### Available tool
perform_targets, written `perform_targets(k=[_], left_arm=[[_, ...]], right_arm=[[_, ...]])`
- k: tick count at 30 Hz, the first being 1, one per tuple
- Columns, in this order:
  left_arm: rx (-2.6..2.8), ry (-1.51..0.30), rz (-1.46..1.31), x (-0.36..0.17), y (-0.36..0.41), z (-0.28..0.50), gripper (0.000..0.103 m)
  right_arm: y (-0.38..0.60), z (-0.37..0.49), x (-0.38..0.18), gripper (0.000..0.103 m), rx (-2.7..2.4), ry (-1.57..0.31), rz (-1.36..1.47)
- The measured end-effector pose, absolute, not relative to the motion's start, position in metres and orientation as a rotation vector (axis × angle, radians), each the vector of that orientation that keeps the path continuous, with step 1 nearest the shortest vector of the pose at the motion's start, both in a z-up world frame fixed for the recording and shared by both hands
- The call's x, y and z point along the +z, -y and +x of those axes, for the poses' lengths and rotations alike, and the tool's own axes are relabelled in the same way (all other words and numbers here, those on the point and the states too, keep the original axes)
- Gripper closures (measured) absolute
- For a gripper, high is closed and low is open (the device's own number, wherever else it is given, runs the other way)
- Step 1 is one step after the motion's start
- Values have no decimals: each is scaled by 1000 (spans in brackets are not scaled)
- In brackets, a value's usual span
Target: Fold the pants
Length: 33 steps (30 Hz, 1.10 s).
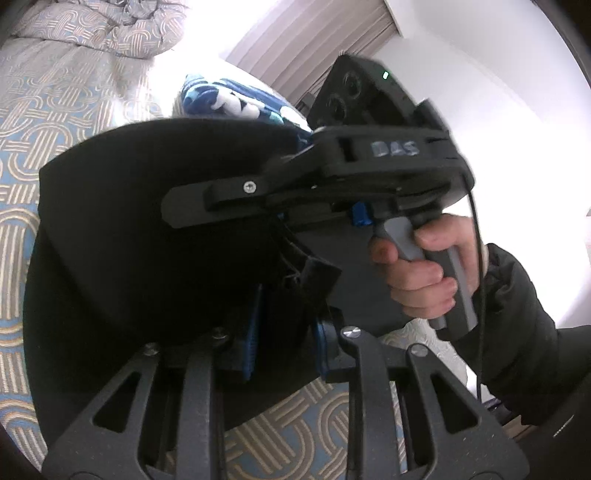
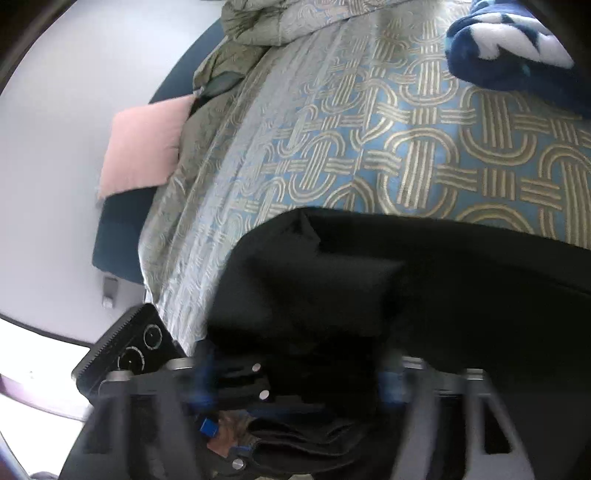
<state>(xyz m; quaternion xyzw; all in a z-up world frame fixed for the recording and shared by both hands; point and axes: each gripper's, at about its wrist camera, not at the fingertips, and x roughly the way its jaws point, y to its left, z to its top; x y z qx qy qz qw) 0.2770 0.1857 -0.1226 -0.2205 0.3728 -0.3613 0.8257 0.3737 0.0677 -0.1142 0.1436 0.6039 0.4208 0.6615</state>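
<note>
I am clamping the left gripper (image 1: 284, 354) on black pants (image 1: 147, 236) filling frame centre on the bed (image 1: 22, 184), right gripper (image 2: 295, 384) alongside, its bite too blurred to tell.

We see a bedspread (image 2: 424, 155) patterned with interlocking beige loops on light blue, spread flat across the bed. At its far side a quilt (image 1: 107, 26) in the same pattern lies bunched up in a heap. A fluffy dark blue and white blanket (image 2: 509, 48) rests on the bedspread at the far right. To the left, a pale pink cushion (image 2: 144, 147) lies on a dark blue bed base (image 2: 118, 236), touching the hanging edge of the bedspread. Beyond the bed, pleated grey curtains (image 1: 314, 44) hang beside a bright white wall (image 1: 498, 74).
</note>
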Motion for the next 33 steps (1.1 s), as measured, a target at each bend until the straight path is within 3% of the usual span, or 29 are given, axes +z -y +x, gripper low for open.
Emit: perform_targets(k=[4,5,7,12,20,26,31,33], left_arm=[[-772,-770,-488,-122,-189,272,73],[-766,-763,-485,-120,-190,273,66],[-756,-743,-482,-118,-193,273,40],[-650,-669,-448,-104,-204,249,18],[-524,-702,-346,-107,-200,232,18],[-425,-630,-249,-95,-193,208,18],[-411,-590,-204,-89,-186,195,6],[-377,-590,-200,-91,-185,206,6]], right_arm=[[-58,375,-114,86,941,-1347,367],[-55,376,-113,88,941,-1341,390],[-49,376,-110,89,940,-1330,436],[-29,383,-106,90,894,-1319,626],[-19,386,-79,90,904,-1260,739],[-19,382,-52,90,896,-1229,825],[-27,381,-30,92,866,-1209,874],[-33,383,-22,92,877,-1195,904]])
